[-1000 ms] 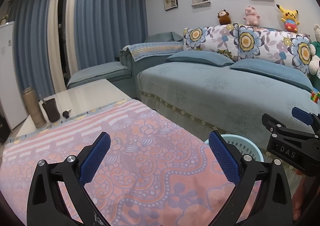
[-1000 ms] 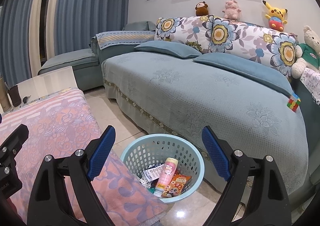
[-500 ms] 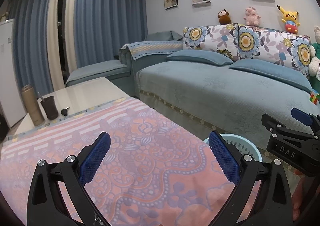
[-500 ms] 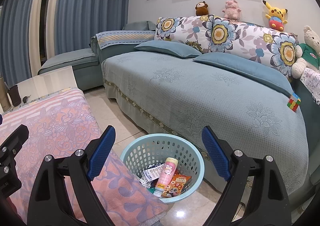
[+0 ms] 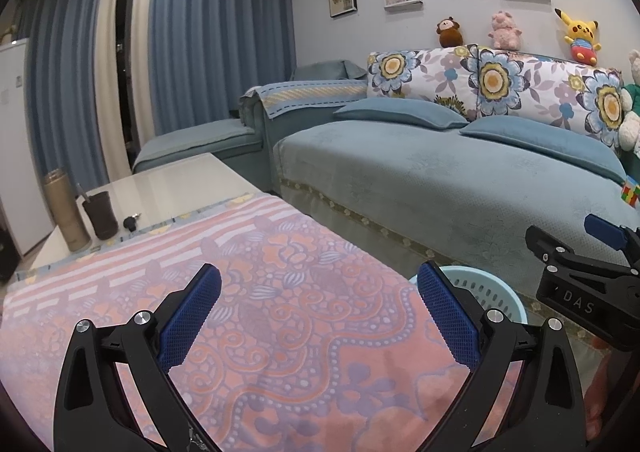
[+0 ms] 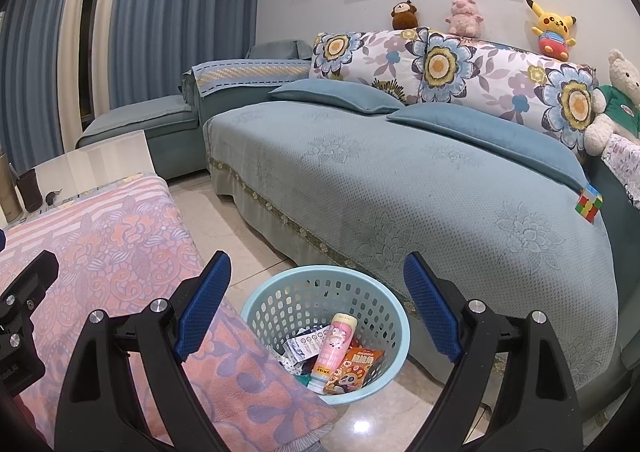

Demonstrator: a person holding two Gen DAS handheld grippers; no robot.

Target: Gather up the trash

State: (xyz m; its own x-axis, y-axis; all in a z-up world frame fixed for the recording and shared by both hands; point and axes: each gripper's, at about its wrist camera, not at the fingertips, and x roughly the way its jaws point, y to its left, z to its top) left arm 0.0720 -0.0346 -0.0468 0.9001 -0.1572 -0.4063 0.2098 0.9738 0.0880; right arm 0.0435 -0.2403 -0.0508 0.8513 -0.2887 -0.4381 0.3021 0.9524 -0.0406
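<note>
Trash (image 6: 336,352) sits in basket (image 6: 256,302) w/ bottle, packets; nothing's changed since a sec ago. Left gripper (image 5: 318,314) & right gripper (image 6: 316,306) hover above basket, fingers wide, empty—task prob. done.

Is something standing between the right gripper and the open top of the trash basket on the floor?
Nothing visible does. The right gripper is open and empty above the basket, whose top is uncovered; the pink bottle already lies inside.

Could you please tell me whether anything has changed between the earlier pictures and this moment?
Nothing has visibly changed: the left gripper and right gripper stay open and empty, and the pink bottle and snack packet still lie in the blue basket.
</note>
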